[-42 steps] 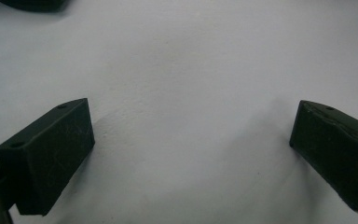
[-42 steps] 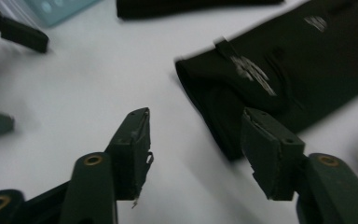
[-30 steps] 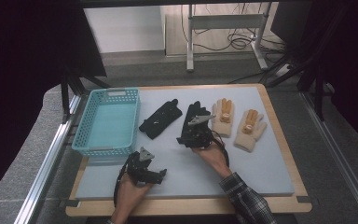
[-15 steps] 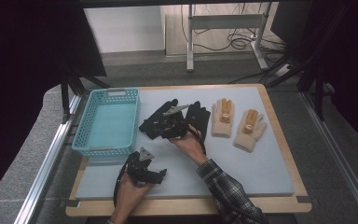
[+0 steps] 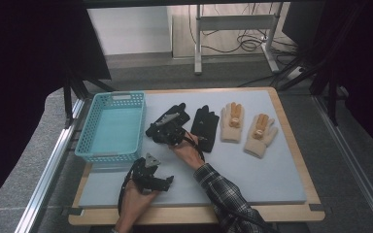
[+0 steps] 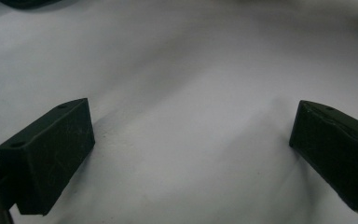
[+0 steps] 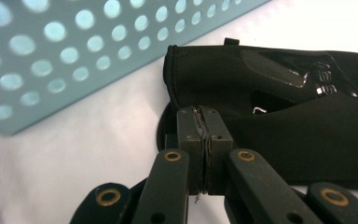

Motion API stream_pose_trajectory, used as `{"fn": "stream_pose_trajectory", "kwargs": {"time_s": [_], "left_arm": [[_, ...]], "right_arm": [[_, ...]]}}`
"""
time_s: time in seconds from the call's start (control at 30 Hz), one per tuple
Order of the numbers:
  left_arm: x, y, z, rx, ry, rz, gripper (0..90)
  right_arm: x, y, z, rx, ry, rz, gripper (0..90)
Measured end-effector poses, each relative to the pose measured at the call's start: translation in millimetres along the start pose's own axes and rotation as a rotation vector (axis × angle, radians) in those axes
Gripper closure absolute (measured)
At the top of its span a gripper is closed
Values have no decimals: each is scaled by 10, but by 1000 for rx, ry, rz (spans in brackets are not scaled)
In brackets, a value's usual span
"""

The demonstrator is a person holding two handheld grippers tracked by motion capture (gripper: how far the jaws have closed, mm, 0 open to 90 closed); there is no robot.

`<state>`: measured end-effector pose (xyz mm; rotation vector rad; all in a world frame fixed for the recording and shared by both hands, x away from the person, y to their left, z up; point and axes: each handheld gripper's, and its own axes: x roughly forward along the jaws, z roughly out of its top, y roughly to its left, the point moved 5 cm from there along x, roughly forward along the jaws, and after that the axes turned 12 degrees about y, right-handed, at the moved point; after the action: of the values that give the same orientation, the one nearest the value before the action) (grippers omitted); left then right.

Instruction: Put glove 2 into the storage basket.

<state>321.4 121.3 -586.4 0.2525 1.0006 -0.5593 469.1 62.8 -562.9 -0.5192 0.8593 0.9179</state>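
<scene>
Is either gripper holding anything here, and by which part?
Left gripper: nothing, jaws open. Right gripper: jaws have just closed at the cuff edge of the black glove nearest the basket; whether fabric is pinched cannot be told.

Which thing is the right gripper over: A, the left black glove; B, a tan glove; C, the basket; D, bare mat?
A: in the high view the right gripper sits on the left black glove, beside the basket; its own view shows shut jaws at that glove's cuff.
</scene>
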Motion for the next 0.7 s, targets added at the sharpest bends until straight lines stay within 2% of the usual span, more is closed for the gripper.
{"fn": "stream_pose_trajectory", "kwargs": {"time_s": [0.07,0.17,0.27,0.3,0.33,0.4,0.43,0.57,0.63,0.7], "left_arm": [[0,1,0,0,0,0,2],[0,2,0,2,2,0,2],[1,2,0,2,2,0,2],[1,2,0,2,3,0,2],[1,2,1,1,3,0,2],[3,2,1,0,2,-1,2],[2,3,1,1,3,0,2],[1,3,0,1,3,0,2],[2,1,1,0,0,-1,2],[2,1,1,0,0,-1,2]], "right_arm": [[-76,1,-40,-22,12,-7,880],[-303,-11,-165,-48,14,-27,880],[-517,-114,-377,-40,58,-26,864],[-581,-176,-468,-22,79,5,823],[-618,-214,-510,-6,75,18,758],[-699,-318,-569,23,44,45,630],[-718,-383,-564,47,25,41,582],[-614,-513,-406,81,-5,-7,466],[-477,-566,-270,81,-10,-50,398],[-332,-621,-166,103,-15,-74,322]]}}
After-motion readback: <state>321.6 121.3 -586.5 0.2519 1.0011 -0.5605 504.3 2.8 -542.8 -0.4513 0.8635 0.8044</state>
